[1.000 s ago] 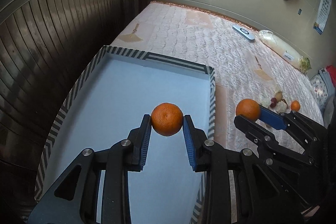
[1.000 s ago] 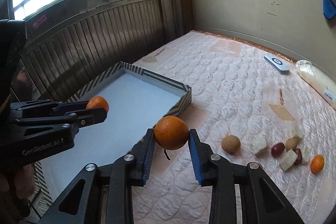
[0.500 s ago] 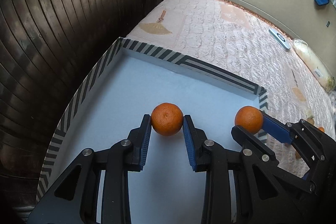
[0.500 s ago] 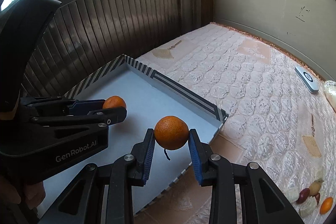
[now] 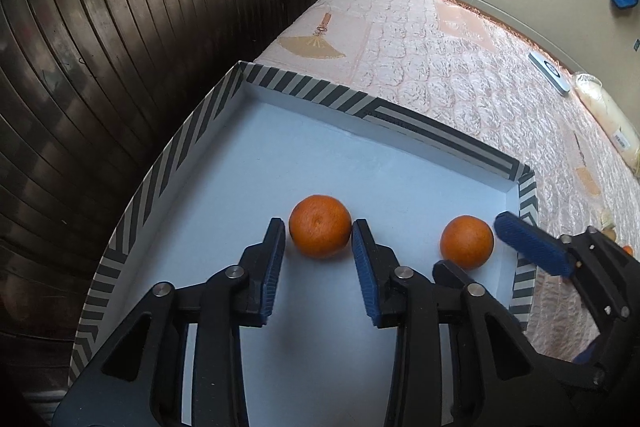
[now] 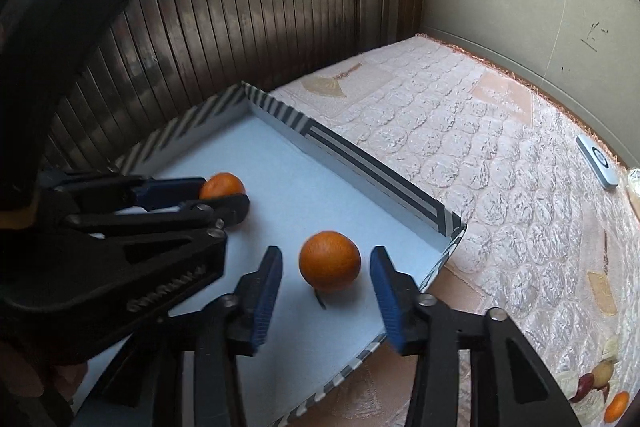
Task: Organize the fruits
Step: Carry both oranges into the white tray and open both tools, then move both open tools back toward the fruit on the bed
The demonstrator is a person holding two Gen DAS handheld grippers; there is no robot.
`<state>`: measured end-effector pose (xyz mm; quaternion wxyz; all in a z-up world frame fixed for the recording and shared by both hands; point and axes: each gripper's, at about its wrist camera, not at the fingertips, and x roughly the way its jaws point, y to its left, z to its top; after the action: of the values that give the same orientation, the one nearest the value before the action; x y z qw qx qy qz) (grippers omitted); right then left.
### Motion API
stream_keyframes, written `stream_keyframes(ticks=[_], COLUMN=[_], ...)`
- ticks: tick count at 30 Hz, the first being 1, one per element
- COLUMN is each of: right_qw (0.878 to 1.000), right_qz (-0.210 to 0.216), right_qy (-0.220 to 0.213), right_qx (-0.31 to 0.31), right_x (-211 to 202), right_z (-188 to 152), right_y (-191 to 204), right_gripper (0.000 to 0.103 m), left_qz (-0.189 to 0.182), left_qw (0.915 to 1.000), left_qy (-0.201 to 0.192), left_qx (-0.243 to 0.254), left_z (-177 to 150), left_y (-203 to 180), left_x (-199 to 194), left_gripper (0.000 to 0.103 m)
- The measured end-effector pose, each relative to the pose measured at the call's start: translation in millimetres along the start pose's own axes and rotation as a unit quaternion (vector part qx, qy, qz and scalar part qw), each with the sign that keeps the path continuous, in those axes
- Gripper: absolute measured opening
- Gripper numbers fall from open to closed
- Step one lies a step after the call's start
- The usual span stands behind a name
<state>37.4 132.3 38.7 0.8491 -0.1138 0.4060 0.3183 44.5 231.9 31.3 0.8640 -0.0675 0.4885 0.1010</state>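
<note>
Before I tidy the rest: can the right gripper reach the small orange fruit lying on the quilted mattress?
Probably yes: the right gripper is open, its orange released, and the small orange fruit lies uncovered outside the striped box.

The left black two-finger gripper with blue ribbed pads [image 5: 318,239] reaches forward and down, its jaws parted a little, with the right pad touching what sits between them and the left pad just beside it. The right black two-finger gripper with blue ribbed pads [image 6: 326,271] lies just beside it, angled inward, its jaws spread wide with clear gaps on both sides. A bit of the left hand [image 6: 28,383] shows behind its tool.
</note>
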Motion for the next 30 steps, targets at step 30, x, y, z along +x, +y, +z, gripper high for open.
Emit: stream_keyframes(ticks=[30], right_qw=[0.981], right_qz=[-0.118], right_qy=[-0.074], right_qx=[0.131], right_x=[-133], right_z=[-106], right_y=[-69], right_gripper=[0.050], left_qz=[-0.065], left_qw=[0.9908], left_qy=[-0.090], left_qx=[0.077], left_z=[-75], left_y=[-112], left_x=[-94], left_gripper=[0.056])
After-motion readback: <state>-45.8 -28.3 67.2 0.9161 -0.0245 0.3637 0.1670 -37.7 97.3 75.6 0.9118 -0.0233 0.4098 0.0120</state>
